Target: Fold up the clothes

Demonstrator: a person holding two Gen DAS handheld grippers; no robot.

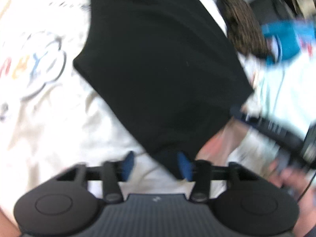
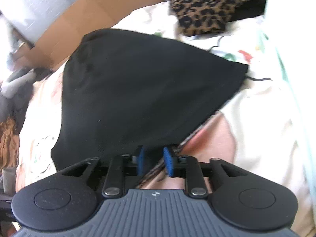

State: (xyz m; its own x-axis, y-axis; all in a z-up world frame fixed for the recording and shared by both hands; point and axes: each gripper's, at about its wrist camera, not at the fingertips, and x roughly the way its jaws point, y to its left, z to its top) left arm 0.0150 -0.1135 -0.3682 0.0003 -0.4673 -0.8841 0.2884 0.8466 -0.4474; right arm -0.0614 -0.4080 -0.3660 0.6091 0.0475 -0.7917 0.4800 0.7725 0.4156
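A black garment [image 1: 158, 69] lies folded on a white printed bedsheet [image 1: 49, 108]. In the left wrist view its near corner reaches down between my left gripper's [image 1: 156, 165] blue pads [image 1: 128, 164], which stand wide apart and touch no cloth firmly; that gripper is open. The same black garment [image 2: 138, 88] fills the right wrist view. Its near edge ends just ahead of my right gripper [image 2: 154, 161], whose blue pads [image 2: 168, 162] keep a narrow gap without pinching the cloth. A pink cloth [image 2: 213, 138] shows from under the garment's right edge.
A leopard-print cloth [image 2: 207, 6] lies at the far side of the bed, and a cardboard box [image 2: 94, 9] stands beyond the far left edge. A blue item [image 1: 286, 39] and a blurred hand [image 1: 292, 177] on a dark device show at the right.
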